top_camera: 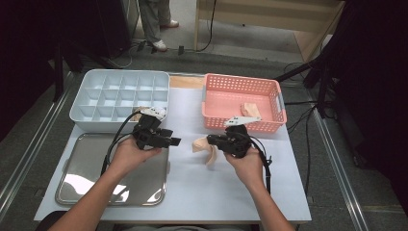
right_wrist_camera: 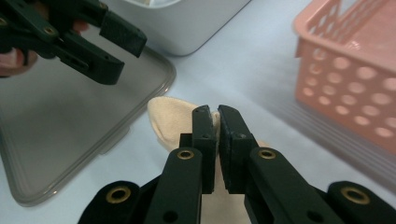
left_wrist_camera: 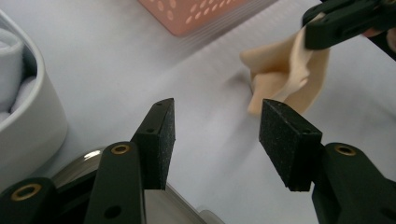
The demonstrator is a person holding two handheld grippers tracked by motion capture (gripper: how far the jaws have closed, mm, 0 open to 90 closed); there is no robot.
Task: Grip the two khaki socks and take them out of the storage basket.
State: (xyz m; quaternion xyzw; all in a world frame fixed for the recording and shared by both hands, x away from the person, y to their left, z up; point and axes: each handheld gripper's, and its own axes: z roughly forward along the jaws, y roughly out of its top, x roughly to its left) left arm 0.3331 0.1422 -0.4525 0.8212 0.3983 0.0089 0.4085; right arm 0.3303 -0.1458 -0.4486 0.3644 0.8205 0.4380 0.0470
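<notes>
A beige sock (top_camera: 204, 147) hangs crumpled just above the white table, between the two hands. My right gripper (top_camera: 208, 140) is shut on its upper edge; in the right gripper view the pads (right_wrist_camera: 205, 135) pinch the sock (right_wrist_camera: 173, 119) between them. In the left gripper view the same sock (left_wrist_camera: 285, 74) dangles from the right gripper (left_wrist_camera: 317, 32) at the upper right. My left gripper (top_camera: 175, 141) stands open with nothing between its jaws, over the tray's right edge and pointing toward the sock. Its fingers (left_wrist_camera: 159, 140) frame bare table.
A metal tray (top_camera: 86, 163) lies at the front left. Behind it stands a white compartment box (top_camera: 120, 91) with a pale rolled item (left_wrist_camera: 9, 60) in a near cell. A pink basket (top_camera: 240, 78) at the back right holds another beige sock (top_camera: 250, 109). A person's legs are visible beyond the table.
</notes>
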